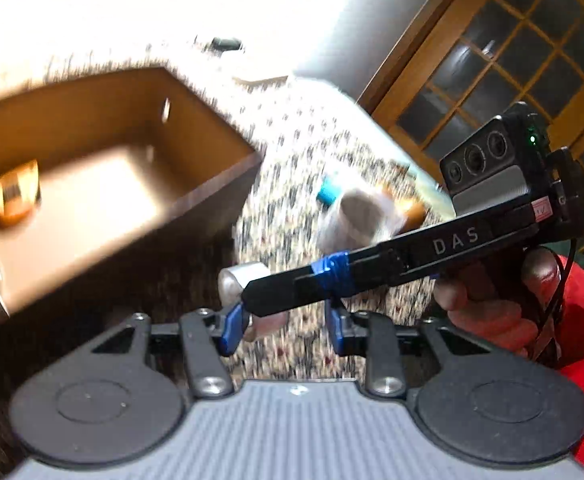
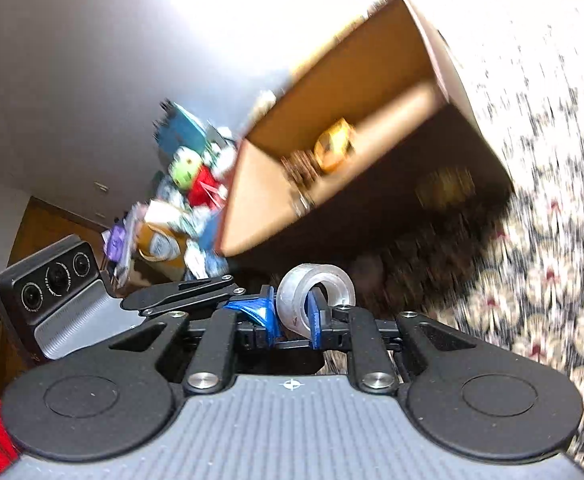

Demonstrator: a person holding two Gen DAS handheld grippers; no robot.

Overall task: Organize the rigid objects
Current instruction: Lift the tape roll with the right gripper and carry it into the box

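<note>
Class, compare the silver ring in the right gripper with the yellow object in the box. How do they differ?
The silver ring is grey metal; the yellow object is golden. The ring is clamped in the right gripper, outside the wooden box; the yellow object rests inside it. Both look rigid and small.

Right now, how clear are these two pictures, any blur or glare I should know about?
Left wrist view: motion blur smears the brown box and the patterned cloth; the top is blown out white; only the left gripper body is crisp. Right wrist view: box and cloth are streaked, glare washes the top, but the tape roll in the right gripper is sharp.
</note>
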